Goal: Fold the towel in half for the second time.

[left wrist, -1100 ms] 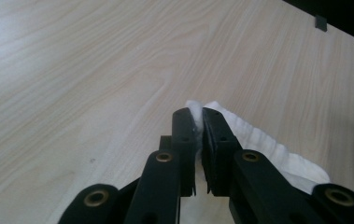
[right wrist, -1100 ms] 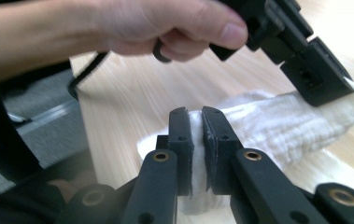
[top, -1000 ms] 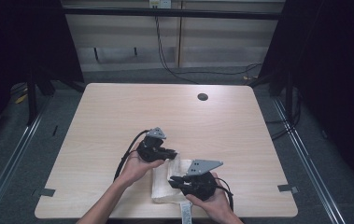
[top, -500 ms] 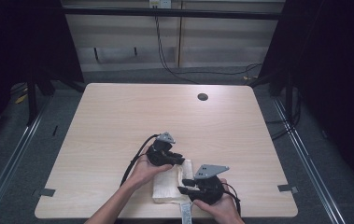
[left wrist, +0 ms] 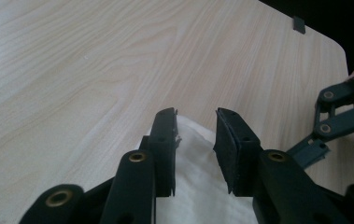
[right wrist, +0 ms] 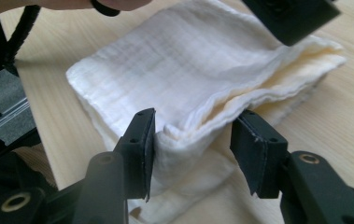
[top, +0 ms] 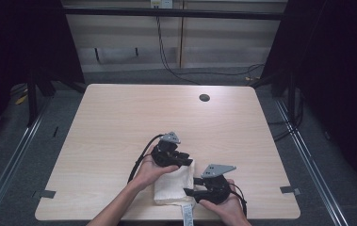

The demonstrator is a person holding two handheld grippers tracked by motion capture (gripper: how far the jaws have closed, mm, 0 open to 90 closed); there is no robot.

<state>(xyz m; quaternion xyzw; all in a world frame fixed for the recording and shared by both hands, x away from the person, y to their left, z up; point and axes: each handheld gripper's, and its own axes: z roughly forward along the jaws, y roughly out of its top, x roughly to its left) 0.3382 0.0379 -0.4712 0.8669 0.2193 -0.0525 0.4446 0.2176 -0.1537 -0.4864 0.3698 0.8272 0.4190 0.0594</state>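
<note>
- The left gripper (top: 185, 161) has just been opening its jaws. They now stand apart over the far corner of the folded cloth (top: 174, 186). In the left gripper view (left wrist: 195, 156) the cloth (left wrist: 195, 186) lies between the jaws, but the pads are not pinching it.
- The right gripper (top: 190, 192) has just been opening too. In the right gripper view (right wrist: 191, 149) its jaws stand apart on either side of the near corner of the cloth (right wrist: 184, 70). The left pad looks right against the cloth and the right pad is just off it, so nothing is clamped.
- It has also come down a little lower than it was a second ago.
- I think both grippers are letting go, so the fold looks finished and the cloth is being left to rest.
- The cloth is a cream, layered square. It lies flat near the front edge of the table (top: 119, 122), between the two hands.
- A small white tag (top: 186, 214) sticks out from its near edge.
- There are no boxes, bowls or baskets here, so nothing is inside anything.
- Far away on the table is a small dark round hole (top: 204, 98), well apart from the cloth.
</note>
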